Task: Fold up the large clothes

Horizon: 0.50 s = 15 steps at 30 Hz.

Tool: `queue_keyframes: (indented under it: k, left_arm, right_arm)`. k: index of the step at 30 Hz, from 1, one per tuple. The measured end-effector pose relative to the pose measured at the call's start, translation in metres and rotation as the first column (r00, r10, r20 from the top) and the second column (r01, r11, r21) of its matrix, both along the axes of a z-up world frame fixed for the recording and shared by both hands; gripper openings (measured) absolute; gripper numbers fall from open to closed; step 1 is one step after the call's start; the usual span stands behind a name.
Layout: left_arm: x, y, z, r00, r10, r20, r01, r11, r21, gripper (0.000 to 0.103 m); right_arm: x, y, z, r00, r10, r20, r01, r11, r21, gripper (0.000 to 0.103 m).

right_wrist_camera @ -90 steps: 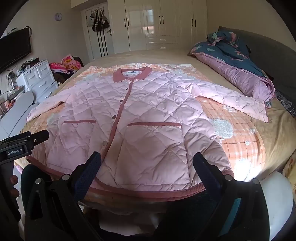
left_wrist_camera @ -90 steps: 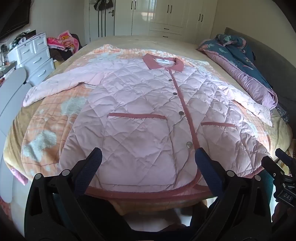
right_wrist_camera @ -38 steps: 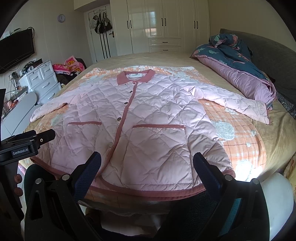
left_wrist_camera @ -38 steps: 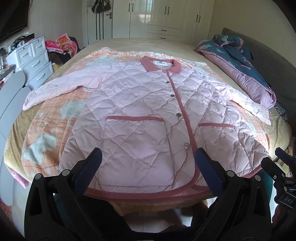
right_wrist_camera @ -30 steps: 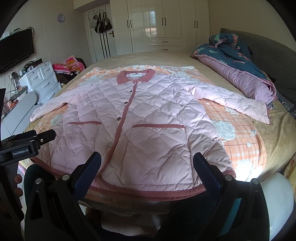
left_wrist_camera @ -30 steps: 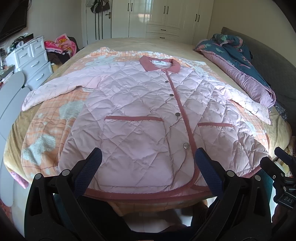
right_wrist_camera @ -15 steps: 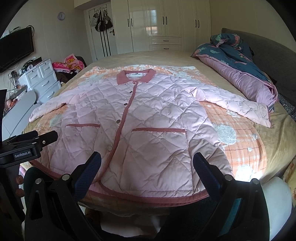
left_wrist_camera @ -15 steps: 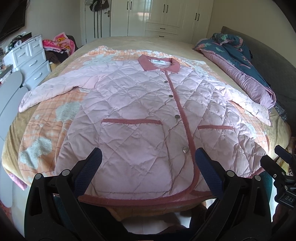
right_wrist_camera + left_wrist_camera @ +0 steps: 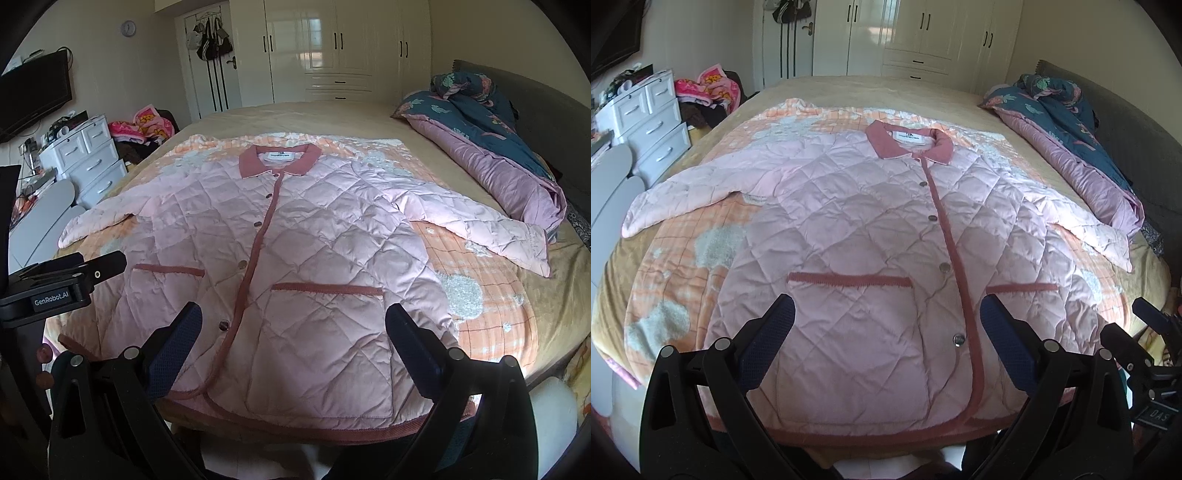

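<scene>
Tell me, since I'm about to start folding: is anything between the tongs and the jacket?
Nothing visible. The jacket lies flat and bare on the bed, with both tongs, left and right, open above its hem.

Bed [image 9: 369, 122] carries an orange checked blanket [image 9: 491, 295] with pale patches. Rolled teal and mauve quilt [image 9: 491, 147] lies along its right side, against a dark headboard [image 9: 546, 99]. White wardrobe [image 9: 332, 48] stands behind. White drawer unit [image 9: 92, 162], pink clothing heap [image 9: 147, 125] and wall television [image 9: 33, 92] are at left.
</scene>
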<state>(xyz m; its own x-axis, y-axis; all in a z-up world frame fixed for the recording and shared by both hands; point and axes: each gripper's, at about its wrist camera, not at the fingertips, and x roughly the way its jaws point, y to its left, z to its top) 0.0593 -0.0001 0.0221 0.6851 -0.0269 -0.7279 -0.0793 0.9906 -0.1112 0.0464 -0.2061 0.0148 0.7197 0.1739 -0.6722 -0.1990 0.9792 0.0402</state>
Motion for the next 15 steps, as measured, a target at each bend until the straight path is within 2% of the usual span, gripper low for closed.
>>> queue_keyframes:
  k: [15]
  left_arm:
    - [0.045, 0.001, 0.023, 0.999, -0.001, 0.037, 0.001, 1.000, -0.021, 0.094]
  right_arm:
    - [0.053, 0.003, 0.019, 1.000, -0.025, 0.011, 0.024, 0.999, 0.023, 0.099]
